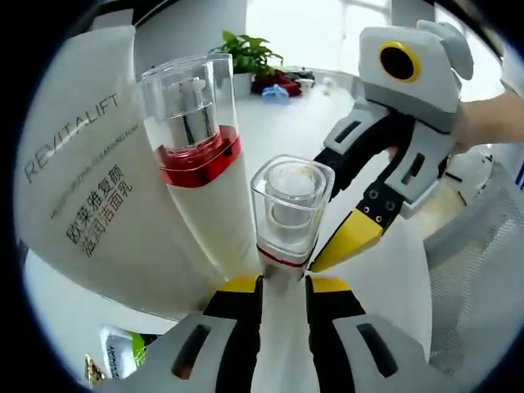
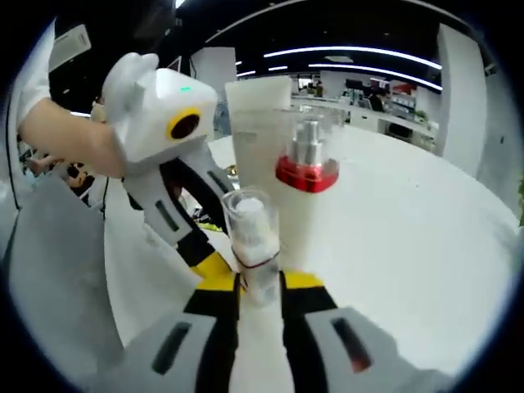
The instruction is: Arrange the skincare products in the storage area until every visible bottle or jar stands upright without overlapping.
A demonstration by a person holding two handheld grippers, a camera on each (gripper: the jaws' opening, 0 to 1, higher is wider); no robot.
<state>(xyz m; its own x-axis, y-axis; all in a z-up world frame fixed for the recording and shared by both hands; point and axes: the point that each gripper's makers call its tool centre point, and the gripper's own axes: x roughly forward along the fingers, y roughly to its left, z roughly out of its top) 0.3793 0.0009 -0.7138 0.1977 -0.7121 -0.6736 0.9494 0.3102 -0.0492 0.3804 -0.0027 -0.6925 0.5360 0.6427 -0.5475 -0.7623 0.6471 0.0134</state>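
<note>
White tabletop (image 2: 426, 237) spreads out wide, with bright strip lights on a dark ceiling far behind. On it stand three skincare things close together. A tall white tube (image 1: 90, 188) with grey letters stands at the back. Just beside it is a tall pump bottle (image 1: 196, 155) with a red ring and a clear cap. In front is a small pump bottle (image 1: 288, 214) with a clear cap, standing up straight.

Both claws are at the small bottle. The left gripper (image 1: 285, 284) has its two yellow tips tight on each side of the bottle's lower part. The right gripper (image 2: 258, 282) also has a yellow tip pressed on each side of it. A person's hand (image 2: 70, 135) holds the left claw.
</note>
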